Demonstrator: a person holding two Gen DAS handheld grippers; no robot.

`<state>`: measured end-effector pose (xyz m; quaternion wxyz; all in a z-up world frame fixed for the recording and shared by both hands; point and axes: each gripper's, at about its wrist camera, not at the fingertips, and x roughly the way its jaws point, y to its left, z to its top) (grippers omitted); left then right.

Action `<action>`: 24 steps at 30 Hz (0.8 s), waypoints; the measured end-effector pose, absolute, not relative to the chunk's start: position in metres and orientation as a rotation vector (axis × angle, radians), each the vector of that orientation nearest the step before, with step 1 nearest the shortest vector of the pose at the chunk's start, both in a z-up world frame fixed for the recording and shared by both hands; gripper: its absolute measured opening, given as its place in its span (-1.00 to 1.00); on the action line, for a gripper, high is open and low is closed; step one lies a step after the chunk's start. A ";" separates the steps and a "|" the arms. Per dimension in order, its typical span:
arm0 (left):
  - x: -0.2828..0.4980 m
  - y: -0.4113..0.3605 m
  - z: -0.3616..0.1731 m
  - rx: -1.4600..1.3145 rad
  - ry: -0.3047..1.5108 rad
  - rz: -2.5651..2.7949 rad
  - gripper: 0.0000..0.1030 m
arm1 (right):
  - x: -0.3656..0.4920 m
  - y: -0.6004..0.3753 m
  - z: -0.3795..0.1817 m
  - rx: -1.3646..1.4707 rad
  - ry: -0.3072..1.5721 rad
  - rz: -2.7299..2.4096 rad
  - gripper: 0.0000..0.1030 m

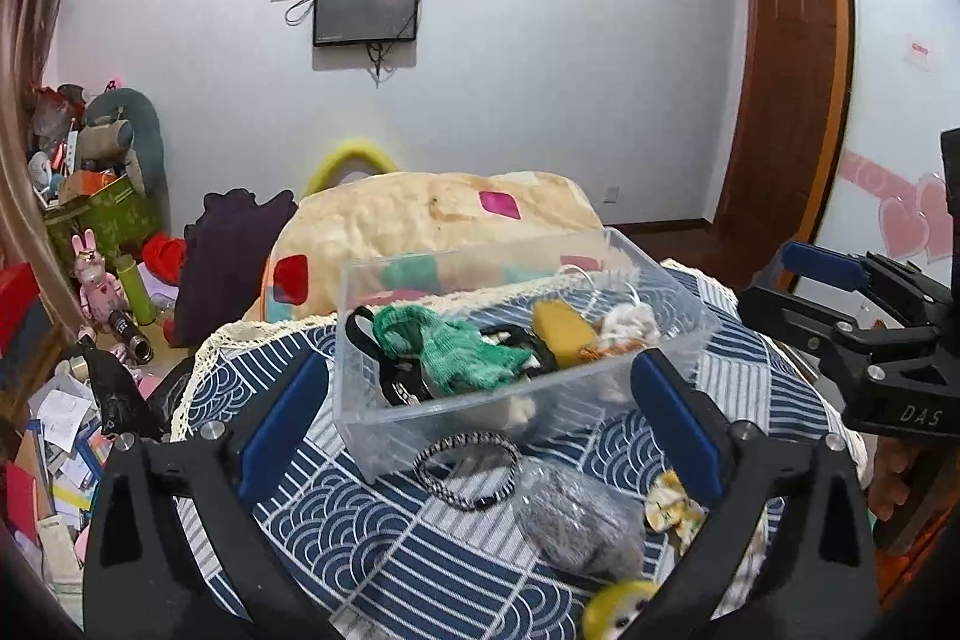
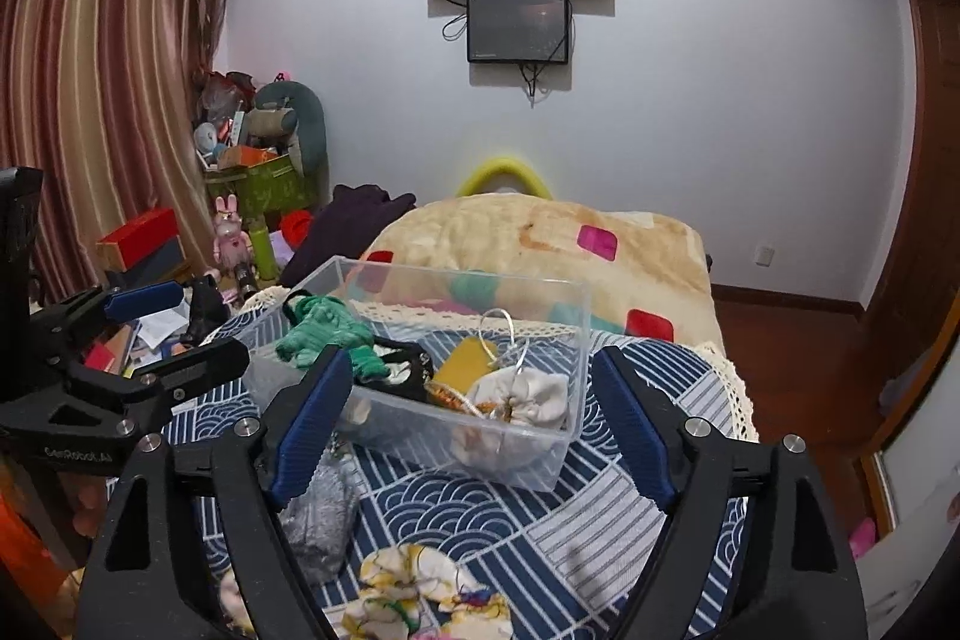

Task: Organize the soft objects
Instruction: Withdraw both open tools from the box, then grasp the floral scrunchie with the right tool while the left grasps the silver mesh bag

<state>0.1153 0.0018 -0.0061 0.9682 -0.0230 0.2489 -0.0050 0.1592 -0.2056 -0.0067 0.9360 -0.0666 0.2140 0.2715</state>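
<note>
Blue pads line both pairs of tongs, and each pair is spread wide with nothing held. The left tongs (image 1: 480, 418) are poised over the near wall of a clear plastic box (image 1: 474, 403), with a black-and-white braided band (image 1: 468, 469) lying on the patterned blue cloth (image 1: 360, 532) just below them. The right tongs (image 2: 474, 427) are set before the same box (image 2: 528, 466), the left pad close to a grey knitted piece (image 2: 321, 517) on the cloth. Inside the box are seen a green knitted cloth (image 1: 456, 349), a black strap (image 1: 390, 376), a yellow pouch (image 1: 561, 331) and a white drawstring pouch (image 2: 525, 397). A floral fabric piece (image 2: 420, 586) is spread on the cloth nearer the camera. Behind the worktop, a cream blanket (image 2: 540, 238) is heaped.
</note>
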 end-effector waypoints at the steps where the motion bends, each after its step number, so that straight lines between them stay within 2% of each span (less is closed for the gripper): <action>1: 0.113 0.000 -0.007 -0.043 0.509 -0.017 0.99 | 0.158 -0.205 -0.008 -0.140 0.440 0.555 0.56; 24: 0.114 -0.023 -0.088 -0.134 0.742 -0.114 0.98 | 0.131 -0.231 -0.084 -0.097 0.666 0.571 0.56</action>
